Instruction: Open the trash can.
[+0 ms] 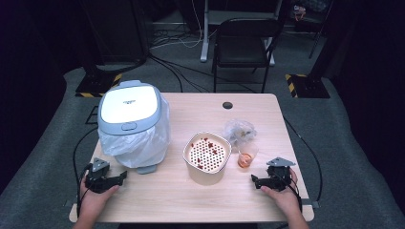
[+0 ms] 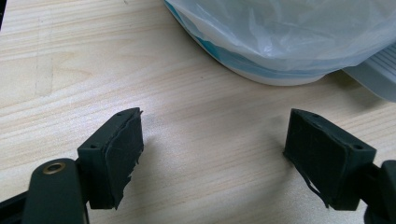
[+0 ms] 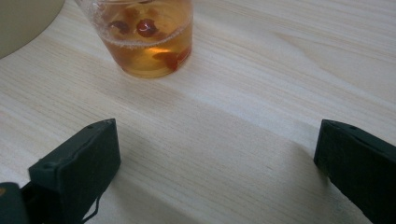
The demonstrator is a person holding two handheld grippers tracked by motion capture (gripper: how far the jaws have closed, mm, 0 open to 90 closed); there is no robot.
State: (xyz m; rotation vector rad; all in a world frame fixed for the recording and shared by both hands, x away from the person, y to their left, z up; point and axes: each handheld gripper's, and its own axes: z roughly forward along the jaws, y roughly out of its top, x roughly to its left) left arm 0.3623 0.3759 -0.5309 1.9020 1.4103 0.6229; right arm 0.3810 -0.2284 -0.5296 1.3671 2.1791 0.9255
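Left gripper [image 1: 122, 176], jaws apart and empty, points toward the lidded bin [image 1: 133, 121]; right gripper [image 1: 254, 180], likewise spread, faces the upright cup [image 1: 247, 156].

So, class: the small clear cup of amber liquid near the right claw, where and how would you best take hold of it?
Grip the cup across its lower wall, probably coming in level from the near side where the right claw already faces it with jaws open. It stands upright, holds liquid and tapers downward, so a sideways grip keeps it level. The bowl crowds its left.
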